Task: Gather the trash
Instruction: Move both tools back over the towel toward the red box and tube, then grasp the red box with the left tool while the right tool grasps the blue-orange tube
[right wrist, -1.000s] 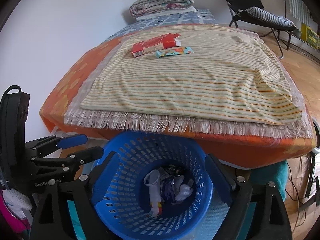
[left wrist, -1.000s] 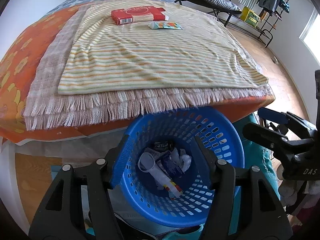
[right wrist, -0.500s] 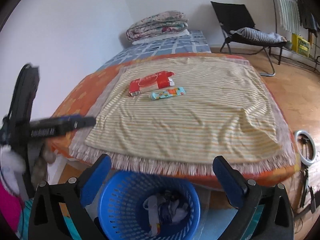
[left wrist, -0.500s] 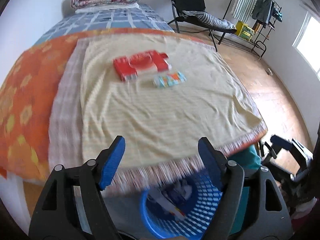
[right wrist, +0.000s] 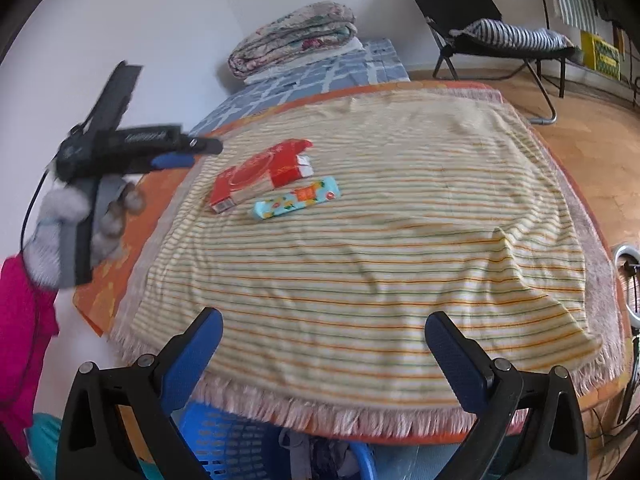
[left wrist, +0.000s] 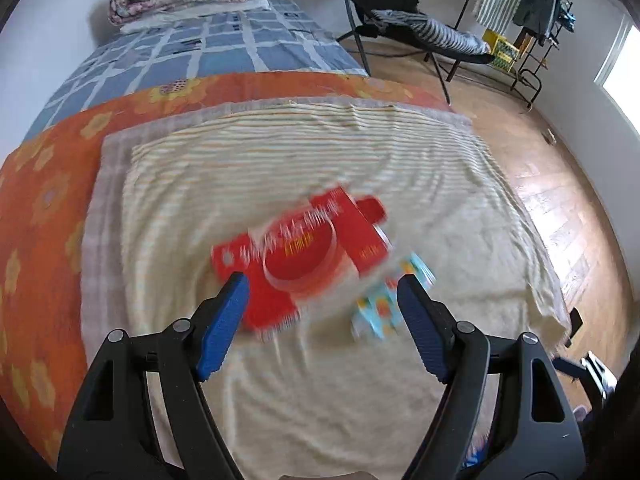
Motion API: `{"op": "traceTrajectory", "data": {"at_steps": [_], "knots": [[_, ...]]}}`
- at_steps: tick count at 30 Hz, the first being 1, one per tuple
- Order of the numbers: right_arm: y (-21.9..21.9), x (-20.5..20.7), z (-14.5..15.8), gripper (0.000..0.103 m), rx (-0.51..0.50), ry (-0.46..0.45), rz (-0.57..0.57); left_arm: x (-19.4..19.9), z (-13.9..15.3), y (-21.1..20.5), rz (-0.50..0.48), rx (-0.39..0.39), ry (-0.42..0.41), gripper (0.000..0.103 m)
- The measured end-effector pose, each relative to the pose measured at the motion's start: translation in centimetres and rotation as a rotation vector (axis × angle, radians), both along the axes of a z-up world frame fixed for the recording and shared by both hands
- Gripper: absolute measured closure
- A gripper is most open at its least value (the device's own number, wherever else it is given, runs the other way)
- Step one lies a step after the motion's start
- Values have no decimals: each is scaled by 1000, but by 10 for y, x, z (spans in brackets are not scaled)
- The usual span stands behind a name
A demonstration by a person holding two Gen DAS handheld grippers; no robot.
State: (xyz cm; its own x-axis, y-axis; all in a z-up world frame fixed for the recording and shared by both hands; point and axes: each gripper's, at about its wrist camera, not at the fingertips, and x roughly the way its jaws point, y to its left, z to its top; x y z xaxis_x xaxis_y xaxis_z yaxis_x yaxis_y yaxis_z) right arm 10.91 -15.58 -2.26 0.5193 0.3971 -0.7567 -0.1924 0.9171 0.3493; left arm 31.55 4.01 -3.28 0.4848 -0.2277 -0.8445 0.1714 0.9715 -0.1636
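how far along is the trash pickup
Done: some trash already lies in the blue basket. In hand: nothing; the left gripper hangs open over the red box, and the right gripper is open and empty. Left: the red box and the blue wrapper on the bed.

A bedroom in a home — a low bed (right wrist: 580,184) fills most of the scene, spread with an orange flowered cover (left wrist: 44,216) and a striped, fringed blanket (right wrist: 380,240). At its far end lies a folded quilt (right wrist: 296,36) on blue checked bedding (left wrist: 208,56). Beyond, on the wooden parquet floor (left wrist: 560,184), stands a black folding chair (right wrist: 460,4) with a striped cushion (right wrist: 516,34), and far right a clothes rack (left wrist: 540,4) (garments hanging) — all against plain white walls.
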Motion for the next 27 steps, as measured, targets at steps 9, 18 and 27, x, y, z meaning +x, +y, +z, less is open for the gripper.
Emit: {"op": "traceTrajectory", "data": {"at_steps": [9,18,27], "knots": [[-9,22,-26,3,13,57,6,70,-37,31,130,-97,65,24],[-8,33,-26,3,32,56,-4,73,-65,43,127,-192,181,24],[2,32,-21,3,30,45,12,29,-55,1,-15,8,143,24]]}}
